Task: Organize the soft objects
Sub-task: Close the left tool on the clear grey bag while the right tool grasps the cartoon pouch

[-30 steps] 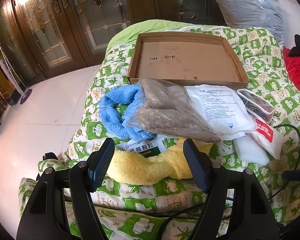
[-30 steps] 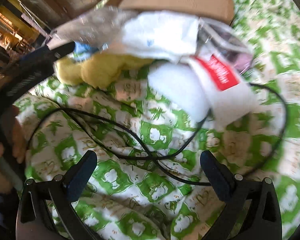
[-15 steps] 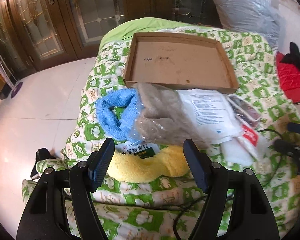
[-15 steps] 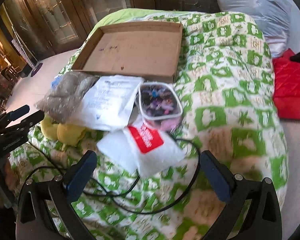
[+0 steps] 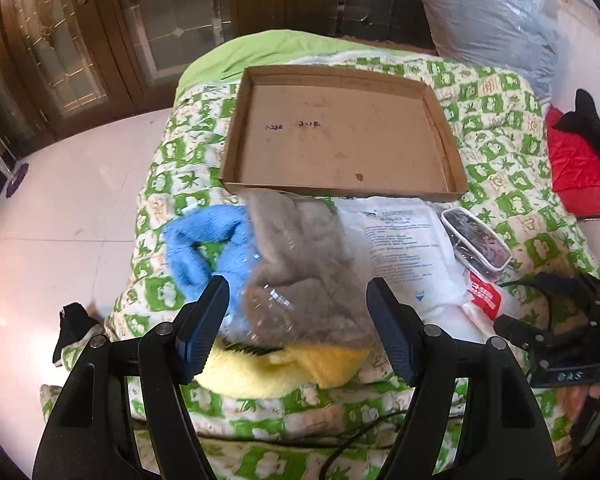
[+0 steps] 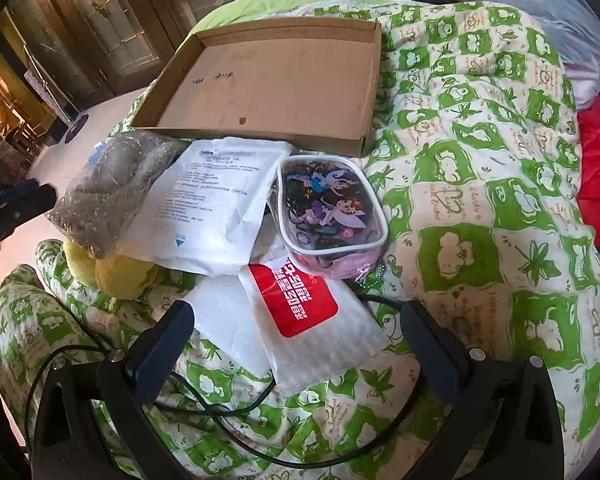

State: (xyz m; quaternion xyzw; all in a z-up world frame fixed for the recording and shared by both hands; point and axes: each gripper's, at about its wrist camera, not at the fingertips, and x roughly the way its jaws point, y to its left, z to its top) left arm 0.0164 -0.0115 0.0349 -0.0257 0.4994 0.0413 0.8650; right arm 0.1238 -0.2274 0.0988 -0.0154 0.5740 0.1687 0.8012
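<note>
1. bright daylight enters through the glass doors (image 5: 80,56), washing the floor (image 5: 56,216) pale.
2. glare glints on the clear bag (image 5: 300,272), which is slightly smeared by blur.
3. fisheye bending curves both views, with black corners.
4. the right view is sharp; shadows are soft.

The red label (image 6: 293,299) carries white Korean lettering; the cardboard tray's (image 5: 456,168) handwriting is illegible.

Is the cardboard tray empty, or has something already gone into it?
Empty. The cardboard tray shows only its bare brown floor with some pen marks; the towels and packets all lie on the quilt in front of it.
</note>
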